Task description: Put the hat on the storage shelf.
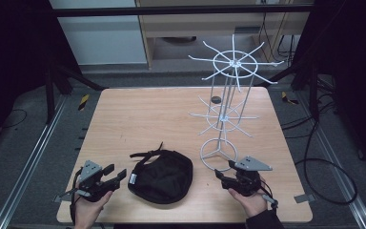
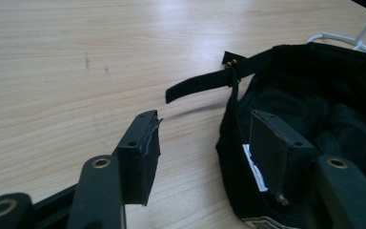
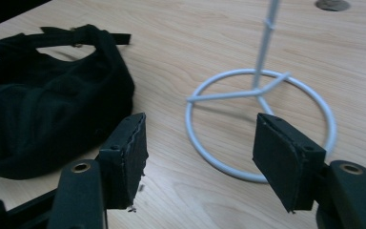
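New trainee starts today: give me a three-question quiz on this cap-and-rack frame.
1. True or false: the black cap hangs on the white wire rack.
2. Which gripper has a finger over the cap's rim: A left, B right?
3. What lies between the right gripper's fingers?

Key: 1 false, it lies upside down on the table. 2 A. 3 Nothing held; the rack's ring base shows beyond them.

A white wire display stand (image 1: pixel 225 102) stands upright on the far right part of the wooden surface (image 1: pixel 138 119), its ring base flat on the wood. A small dark round disc (image 1: pixel 215 99) lies just behind it.
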